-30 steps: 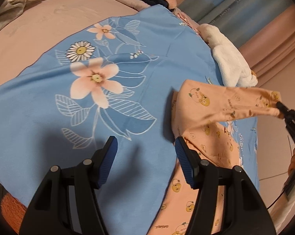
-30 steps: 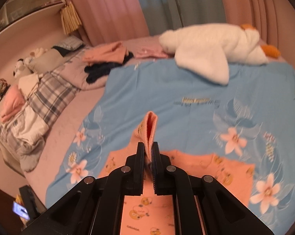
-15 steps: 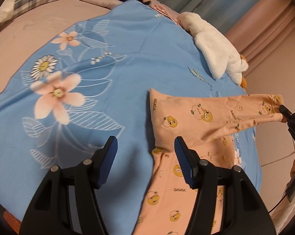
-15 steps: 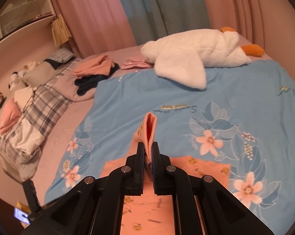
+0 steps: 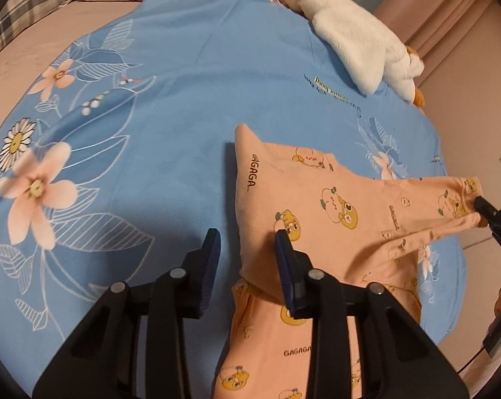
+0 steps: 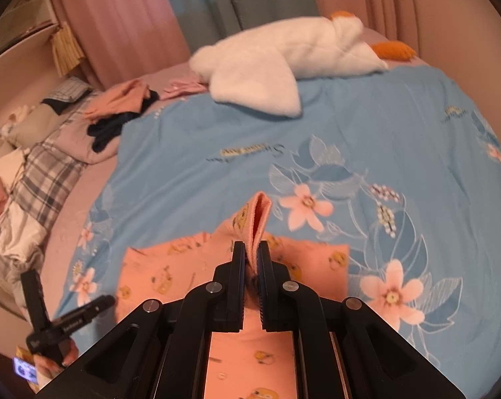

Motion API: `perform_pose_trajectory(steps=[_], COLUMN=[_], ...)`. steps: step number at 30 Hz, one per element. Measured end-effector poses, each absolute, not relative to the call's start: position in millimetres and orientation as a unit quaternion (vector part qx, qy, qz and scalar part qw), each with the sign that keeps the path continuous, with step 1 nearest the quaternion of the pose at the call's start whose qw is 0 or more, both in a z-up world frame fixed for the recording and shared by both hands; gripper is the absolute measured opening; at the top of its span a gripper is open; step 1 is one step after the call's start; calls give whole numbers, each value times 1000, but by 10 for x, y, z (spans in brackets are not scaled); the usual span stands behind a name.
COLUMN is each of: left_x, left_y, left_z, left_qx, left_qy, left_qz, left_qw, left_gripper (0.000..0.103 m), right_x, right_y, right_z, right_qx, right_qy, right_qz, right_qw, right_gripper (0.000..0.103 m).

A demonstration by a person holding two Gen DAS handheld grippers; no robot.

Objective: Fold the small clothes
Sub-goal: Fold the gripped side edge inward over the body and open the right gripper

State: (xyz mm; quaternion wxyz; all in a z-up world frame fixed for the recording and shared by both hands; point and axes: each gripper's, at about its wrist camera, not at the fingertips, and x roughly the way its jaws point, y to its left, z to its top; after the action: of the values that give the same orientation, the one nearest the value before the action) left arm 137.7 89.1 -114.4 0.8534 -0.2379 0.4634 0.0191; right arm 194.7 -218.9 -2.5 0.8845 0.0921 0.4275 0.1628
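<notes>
My right gripper (image 6: 251, 259) pinches the peach cartoon-print cotton garment (image 5: 333, 199) by its cuff — long axis toward my left gripper (image 5: 247, 249), jaws closing, fold edge just beside its right finger, on the blue floral bedspread (image 5: 184, 106).

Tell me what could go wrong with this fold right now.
The left gripper is closing with only the garment's folded edge between its jaws, so it may catch one layer or miss. The right gripper pinches just a cuff; pulling could slip it out or skew the fold.
</notes>
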Motion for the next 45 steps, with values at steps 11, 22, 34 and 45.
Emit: perform_pose_trajectory(steps=[11, 22, 34, 45], left_x=[1606, 1701, 1721, 1712], left_y=[801, 757, 749, 753], left_z=[-1297, -1455, -1507, -1530], left_qx=[-216, -198, -195, -200], left_qy=[491, 513, 517, 517], left_qz=[35, 46, 48, 47], left_qw=[843, 834, 832, 831], left_gripper=[28, 31, 33, 34], right_x=[1959, 1936, 1931, 1923], right_y=[-2388, -2509, -2551, -2569], right_z=[-494, -779, -982, -1198], right_qx=[104, 112, 114, 118], right_qy=[469, 493, 513, 546], right_qz=[133, 117, 105, 98], right_qw=[867, 855, 844, 824], right_gripper=[8, 8, 8, 8])
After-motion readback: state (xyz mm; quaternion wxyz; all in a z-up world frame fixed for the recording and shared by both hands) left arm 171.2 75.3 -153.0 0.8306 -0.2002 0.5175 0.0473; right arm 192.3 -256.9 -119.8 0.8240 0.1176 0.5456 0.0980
